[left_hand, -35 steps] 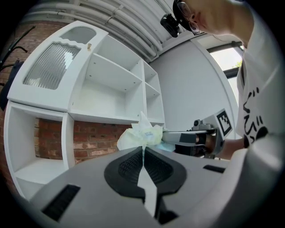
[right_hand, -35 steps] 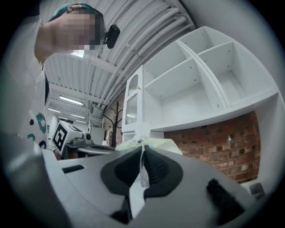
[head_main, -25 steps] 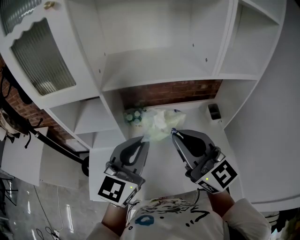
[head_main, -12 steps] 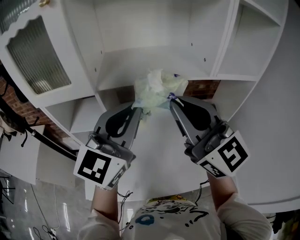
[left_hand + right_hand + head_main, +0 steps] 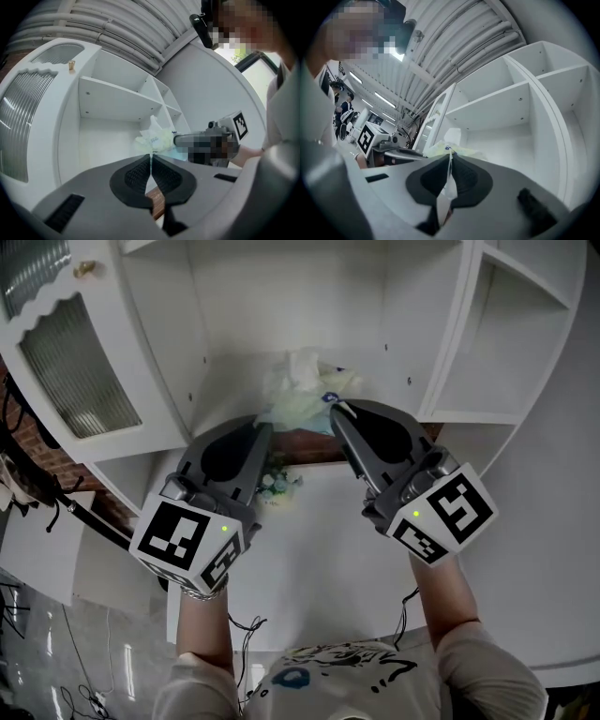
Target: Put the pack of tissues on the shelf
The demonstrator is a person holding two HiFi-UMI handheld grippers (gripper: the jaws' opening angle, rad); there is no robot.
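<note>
The pack of tissues (image 5: 305, 388), a pale green and white plastic bundle, hangs in the air in front of the white cabinet's middle shelf (image 5: 234, 381). Each gripper pinches an end of its wrapper. My left gripper (image 5: 267, 425) is shut on the left side of the film, and my right gripper (image 5: 335, 407) is shut on the right side. In the left gripper view the pack (image 5: 157, 138) shows just past the closed pads (image 5: 140, 173), with the right gripper (image 5: 213, 140) beside it. In the right gripper view a strip of wrapper (image 5: 449, 180) runs between the closed jaws.
A cabinet door with ribbed glass (image 5: 66, 362) stands open at the left. Narrow side compartments (image 5: 497, 352) lie to the right of the middle bay. Below the shelf, a small bunch of flowers (image 5: 278, 482) sits on the white counter (image 5: 319, 540) against a brick back wall (image 5: 314, 446).
Both grippers have risen together with the pack, from just above the lower counter up to the level of the middle shelf opening.
</note>
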